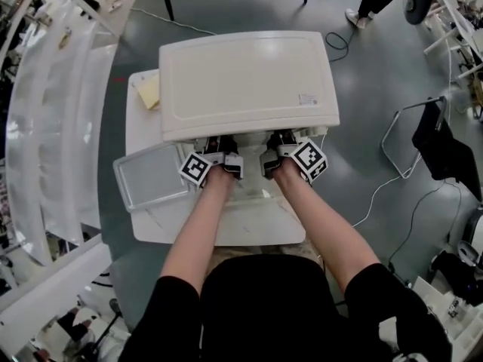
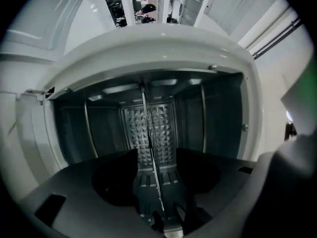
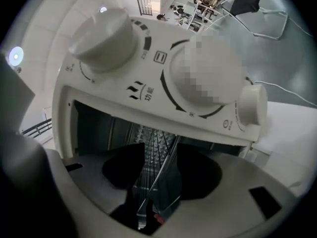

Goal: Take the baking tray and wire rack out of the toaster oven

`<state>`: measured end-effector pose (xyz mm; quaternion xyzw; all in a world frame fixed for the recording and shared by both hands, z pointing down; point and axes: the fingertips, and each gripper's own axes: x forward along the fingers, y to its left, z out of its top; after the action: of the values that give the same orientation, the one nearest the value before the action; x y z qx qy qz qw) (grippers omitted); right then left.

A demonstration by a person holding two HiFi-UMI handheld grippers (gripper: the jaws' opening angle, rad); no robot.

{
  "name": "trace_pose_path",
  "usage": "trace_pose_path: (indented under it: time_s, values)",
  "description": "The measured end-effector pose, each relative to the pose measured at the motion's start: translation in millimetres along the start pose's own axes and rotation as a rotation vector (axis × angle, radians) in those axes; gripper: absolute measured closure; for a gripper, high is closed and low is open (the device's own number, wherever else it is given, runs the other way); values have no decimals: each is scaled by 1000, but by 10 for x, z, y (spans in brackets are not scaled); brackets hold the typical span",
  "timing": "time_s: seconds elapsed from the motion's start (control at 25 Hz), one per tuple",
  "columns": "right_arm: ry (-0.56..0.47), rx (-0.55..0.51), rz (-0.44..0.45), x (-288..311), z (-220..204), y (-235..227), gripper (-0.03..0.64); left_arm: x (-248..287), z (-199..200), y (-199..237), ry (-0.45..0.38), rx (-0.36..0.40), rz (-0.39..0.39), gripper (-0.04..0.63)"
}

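Tray (image 1: 151, 176) beside oven (image 1: 249, 81); left gripper (image 1: 221, 154), right gripper (image 1: 280, 151) jaws spread astride rack (image 2: 148, 133).

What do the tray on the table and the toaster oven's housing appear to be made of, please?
The tray looks like bare metal, perhaps aluminium or steel: pale grey with a dull sheen and a raised rim. The housing of the toaster oven looks like painted metal or plastic, smooth matte cream-white; which, the pictures leave open.

The toaster oven (image 1: 249, 81) looks smooth, wire rack (image 2: 148, 133) shiny metal, baking tray (image 1: 151, 176) matt metal.
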<state>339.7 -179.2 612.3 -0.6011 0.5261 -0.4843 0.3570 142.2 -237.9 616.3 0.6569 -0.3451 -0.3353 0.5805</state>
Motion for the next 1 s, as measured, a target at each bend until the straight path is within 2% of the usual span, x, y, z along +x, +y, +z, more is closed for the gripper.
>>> trace_pose_path:
  time_s: [0.2, 0.28, 0.36, 0.44, 0.6, 0.88, 1.0]
  values:
    - [1, -4, 9, 211, 78, 39, 414, 160, 98, 58, -32, -13, 53, 357]
    - [15, -23, 8, 256, 39, 37, 448, 136, 148, 146, -48, -31, 101, 367]
    - [19, -30, 8, 257, 17, 19, 541, 95, 174, 201, -46, -9, 137, 473]
    - [11, -5, 5, 228, 34, -29, 585, 94, 149, 178, -31, 4, 121, 508]
    - [31, -5, 8, 143, 15, -68, 591, 53, 93, 131, -15, -25, 97, 577]
    - [31, 18, 8, 18, -80, -98, 594, -126, 74, 182, -63, -103, 108, 577]
    - [35, 26, 8, -103, -128, -122, 594, -238, 44, 149, -67, -112, 96, 577]
